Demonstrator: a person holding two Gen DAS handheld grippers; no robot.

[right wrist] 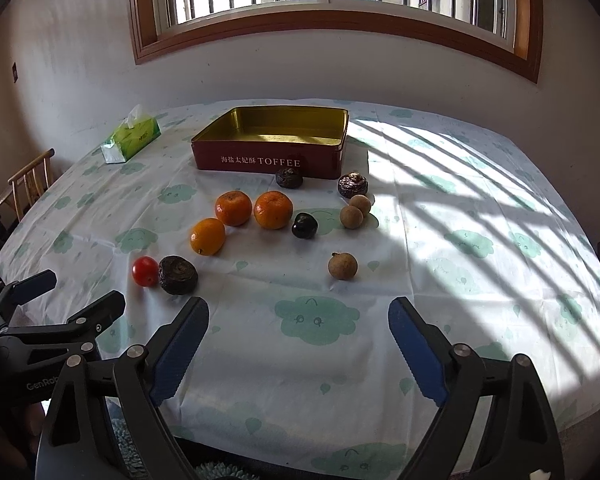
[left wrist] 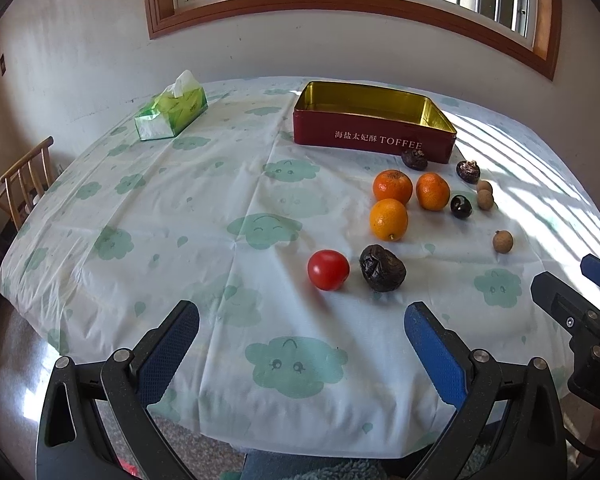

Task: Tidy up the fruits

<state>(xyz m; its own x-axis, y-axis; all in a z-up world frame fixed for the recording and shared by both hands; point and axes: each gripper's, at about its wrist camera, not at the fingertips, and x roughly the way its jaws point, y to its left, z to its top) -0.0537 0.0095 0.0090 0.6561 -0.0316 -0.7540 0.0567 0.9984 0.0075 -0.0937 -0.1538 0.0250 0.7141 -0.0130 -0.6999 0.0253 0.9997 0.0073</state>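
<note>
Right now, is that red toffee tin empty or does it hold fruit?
Empty: the toffee tin has no lid on, and only its bare gold inside shows.

A green tissue box [left wrist: 171, 111] lies at the far left of the table, a white tissue sticking up from its top. The table wears a white tablecloth [left wrist: 220, 200] printed with pale green smiling clouds; barred sunlight falls across its right side. A wooden chair [left wrist: 28, 178] stands off the left edge. On the far wall is a wood-framed window [right wrist: 332, 20] with bars.
</note>
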